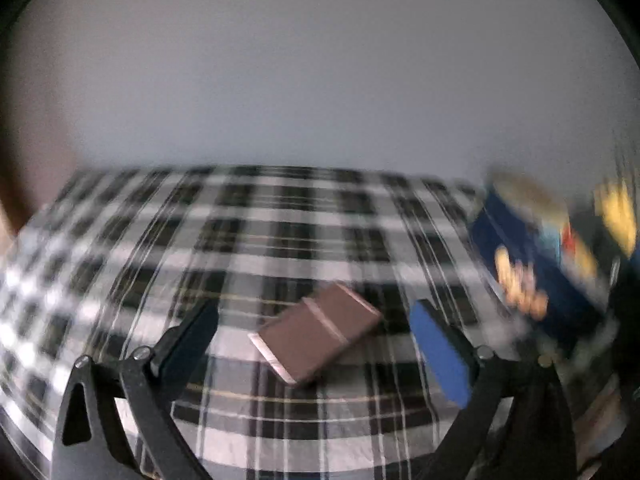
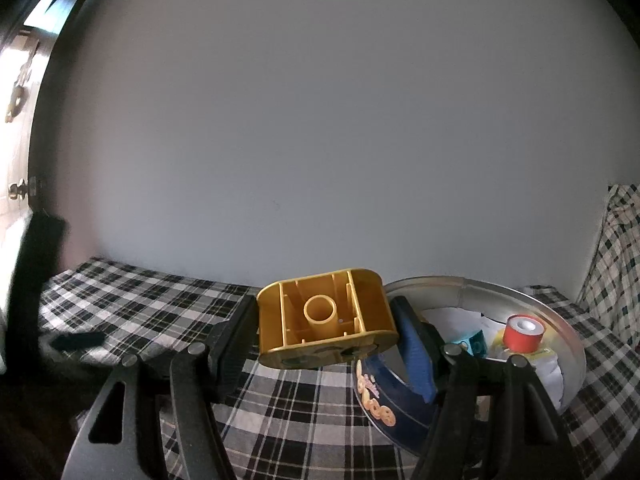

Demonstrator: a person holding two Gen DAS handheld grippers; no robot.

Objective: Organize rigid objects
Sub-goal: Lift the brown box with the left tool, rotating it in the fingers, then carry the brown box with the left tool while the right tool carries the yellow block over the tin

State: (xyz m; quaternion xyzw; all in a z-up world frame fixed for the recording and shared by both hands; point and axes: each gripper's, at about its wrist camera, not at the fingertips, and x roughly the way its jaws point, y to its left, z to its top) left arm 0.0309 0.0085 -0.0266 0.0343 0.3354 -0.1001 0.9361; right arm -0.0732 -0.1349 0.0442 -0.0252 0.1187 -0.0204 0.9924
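Observation:
My right gripper is shut on a yellow plastic block, held hollow underside toward the camera, above the cloth just left of a round blue cookie tin. The tin holds a red cylinder, a teal brick and white paper. My left gripper is open above a brown flat rectangular piece that lies on the plaid cloth between its fingers; the view is blurred. The tin shows at the right of the left wrist view, with the yellow block behind it.
A black-and-white plaid cloth covers the surface against a plain grey wall. A small black object lies on the cloth at the left. A door with a knob is at far left. Draped plaid fabric rises at the right.

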